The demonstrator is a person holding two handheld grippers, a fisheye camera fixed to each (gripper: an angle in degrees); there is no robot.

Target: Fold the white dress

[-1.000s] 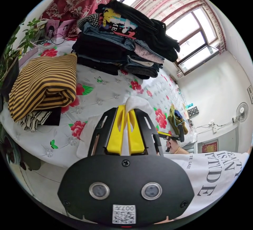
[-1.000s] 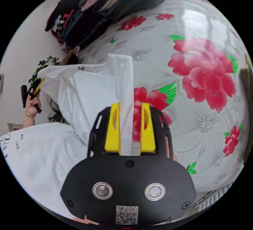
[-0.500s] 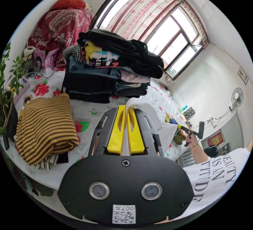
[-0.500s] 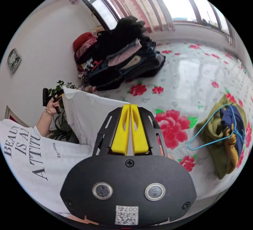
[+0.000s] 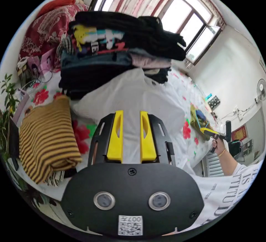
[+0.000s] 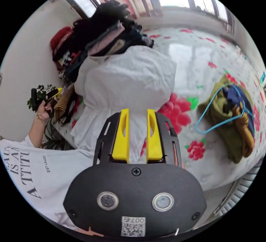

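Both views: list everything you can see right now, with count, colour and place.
white dress: one, white, spread on the bed before the clothes stack
bed cover: one, white with red flowers
clothes stack: one pile, mostly black and dark blue, behind the dress
striped garment: one, yellow and dark brown, folded beside the dress
olive bundle: one, olive with blue and yellow pieces, under a blue hanger
plant: one, green, at the bed edge
fan: one, white, on the wall
left claw: yellow jaws apart, over the dress
right claw: yellow jaws apart, over the dress
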